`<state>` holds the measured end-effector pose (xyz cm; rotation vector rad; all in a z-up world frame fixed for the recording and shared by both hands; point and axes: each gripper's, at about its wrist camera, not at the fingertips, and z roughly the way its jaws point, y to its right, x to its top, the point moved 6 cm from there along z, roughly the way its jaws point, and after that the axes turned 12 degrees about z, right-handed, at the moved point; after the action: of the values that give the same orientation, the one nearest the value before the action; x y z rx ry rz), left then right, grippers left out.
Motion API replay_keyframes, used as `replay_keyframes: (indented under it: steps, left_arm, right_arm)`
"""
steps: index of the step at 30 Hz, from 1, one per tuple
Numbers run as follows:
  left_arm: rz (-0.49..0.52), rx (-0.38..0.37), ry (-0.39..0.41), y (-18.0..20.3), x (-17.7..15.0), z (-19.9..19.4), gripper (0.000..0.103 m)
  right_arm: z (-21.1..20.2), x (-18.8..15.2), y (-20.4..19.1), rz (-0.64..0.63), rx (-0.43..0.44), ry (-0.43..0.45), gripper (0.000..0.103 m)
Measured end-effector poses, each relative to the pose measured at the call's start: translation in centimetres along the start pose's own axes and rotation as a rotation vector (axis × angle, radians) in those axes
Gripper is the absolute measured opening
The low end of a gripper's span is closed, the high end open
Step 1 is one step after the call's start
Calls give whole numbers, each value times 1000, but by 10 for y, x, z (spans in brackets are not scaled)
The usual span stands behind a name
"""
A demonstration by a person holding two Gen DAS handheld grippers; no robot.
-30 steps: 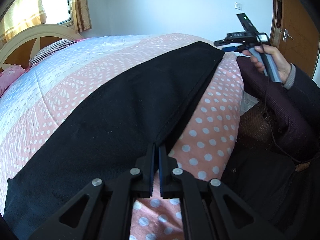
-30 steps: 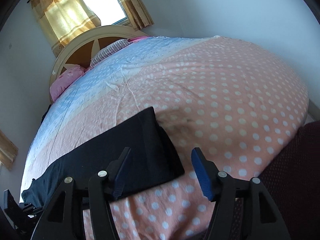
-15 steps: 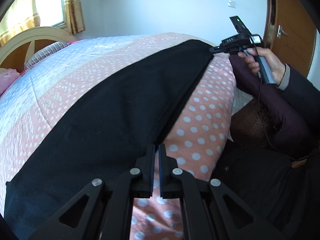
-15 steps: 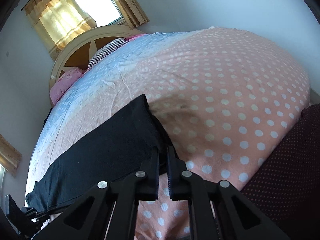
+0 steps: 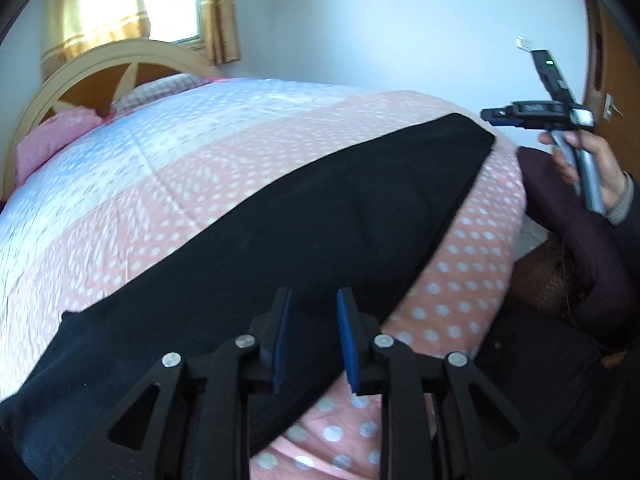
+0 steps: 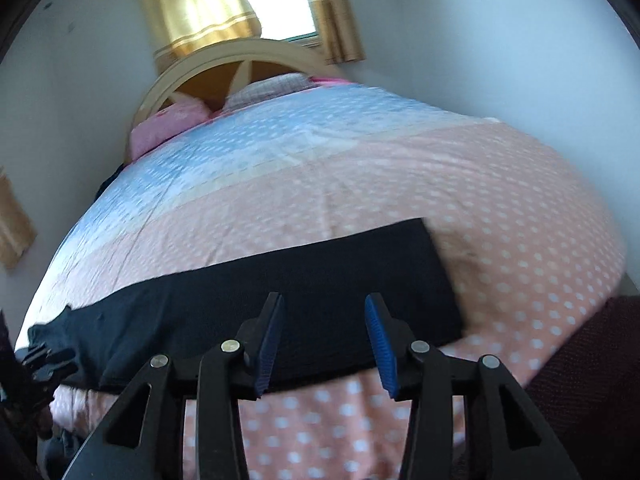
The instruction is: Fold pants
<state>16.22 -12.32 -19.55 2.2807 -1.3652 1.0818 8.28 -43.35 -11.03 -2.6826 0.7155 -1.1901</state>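
Observation:
Black pants [image 5: 312, 240] lie flat in a long strip along the near edge of a polka-dot bed; they also show in the right wrist view [image 6: 304, 292]. My left gripper [image 5: 312, 320] is open, its blue pads above the pants near one end, holding nothing. My right gripper [image 6: 324, 328] is open above the near edge of the pants toward the other end, holding nothing. The right gripper also shows in the left wrist view [image 5: 500, 116], held in a hand above the far end of the pants.
The bedspread [image 6: 360, 168] is pink with white dots near me and pale blue farther off. A curved headboard [image 6: 240, 60] and pink pillow [image 6: 168, 124] are at the far end. A wooden door [image 5: 612, 92] is at right. My dark-clothed body [image 5: 580, 320] is beside the bed edge.
Both grippers were shut on the pants' near edge half a second ago; both have opened, let go and lifted back. The pants now lie flat on the bed.

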Motion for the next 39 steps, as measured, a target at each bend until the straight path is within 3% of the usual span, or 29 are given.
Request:
replay_keyframes:
  steps: [2,6,8,10,13,15,18,20,21,22,25,30,33,39]
  left_arm:
    - [-29,14,-12,-5,-1,9,25]
    - [-44,33,-41,-6,-9,18,26]
    - [-46,15,-54,-6,-14,19,26]
    - [-51,-5,-68,-6,-21,18,26]
    - [-51,-10,-54,-9,-28,10,26]
    - [-61,-15,-47,-9,-29,8,26]
    - [-83,-6,-47,-9,-27,8,29]
    - [-104,26,-35,-12,-25,2,42]
    - [-115,52,-27,-15,-25,-2,56]
    - [-127,75,-18,-17,-26,-7,64]
    - [-145,104,-15,-26,-28,-13,64]
    - [-145,213,-94,-45,-42,-7,65]
    - [-153,219,-116,-48,-48,-2,65]
    - [-167,213,-110,-55,-53,-4,69]
  right_arm:
    - [17,-18,-46,-97,54,-64,44]
    - [48,-63,-107,-321,31,-141,44]
    - [64,-86,-117,-391,-11,-194,44]
    - [63,-95,-117,-443,-45,-167,44]
    - [56,-100,-108,-422,-46,-249,44]
    - [53,-106,-110,-480,-69,-281,44]
    - [45,-101,-116,-507,-86,-258,44]
    - [35,-95,-129,-483,-30,-207,44]
    - [30,-92,-138,-476,3,-178,44]
    - [27,-91,-145,-475,29,-158,44]
    - [32,-95,-167,-482,95,-159,44]
    - [52,-109,-183,-488,148,-202,44]
    - [62,-120,-181,-487,144,-260,44]
    - [59,-127,-176,-517,139,-265,44]
